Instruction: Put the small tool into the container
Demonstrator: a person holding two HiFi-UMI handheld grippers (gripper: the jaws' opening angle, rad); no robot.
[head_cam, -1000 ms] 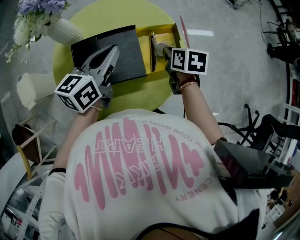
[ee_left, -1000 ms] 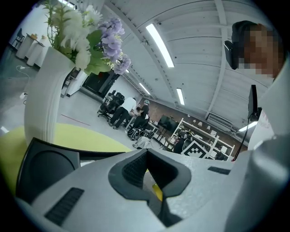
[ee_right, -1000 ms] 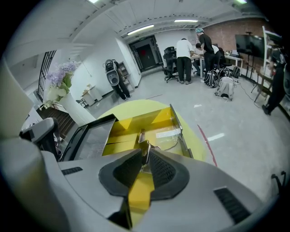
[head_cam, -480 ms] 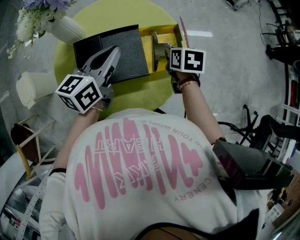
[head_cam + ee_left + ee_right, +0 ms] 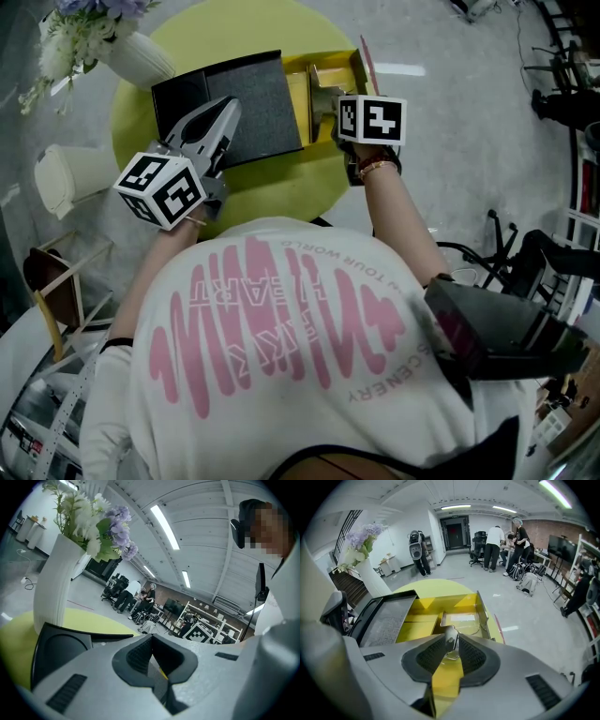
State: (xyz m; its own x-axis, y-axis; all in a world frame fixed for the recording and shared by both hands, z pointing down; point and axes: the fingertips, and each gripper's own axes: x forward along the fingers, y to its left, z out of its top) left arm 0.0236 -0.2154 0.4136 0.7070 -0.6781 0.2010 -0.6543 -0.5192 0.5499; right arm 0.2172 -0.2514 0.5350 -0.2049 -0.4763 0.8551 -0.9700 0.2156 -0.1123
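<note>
Up close, the right hand-held gripper [image 5: 450,645] pointed steeply down. Its jaws had just been easing apart, with the small tool [image 5: 450,639], a thin silvery metal piece, upright between the pad tips. It filled the gap and touched both pads. The tool hung inside the yellow container [image 5: 412,631], at the near side of the right-hand part, directly under that gripper's tips. Couldn't tell if it touched the floor.

The left hand-held gripper [image 5: 156,644] was held nearly level, jaws slightly spread, nothing between them. It was over the black tray [image 5: 386,618] with grey lining. The tray lay right against the container, on the side toward the left gripper.

Farther out, beyond and left of the left gripper, a white vase [image 5: 51,583] of flowers stood on the yellow table [image 5: 89,620].
</note>
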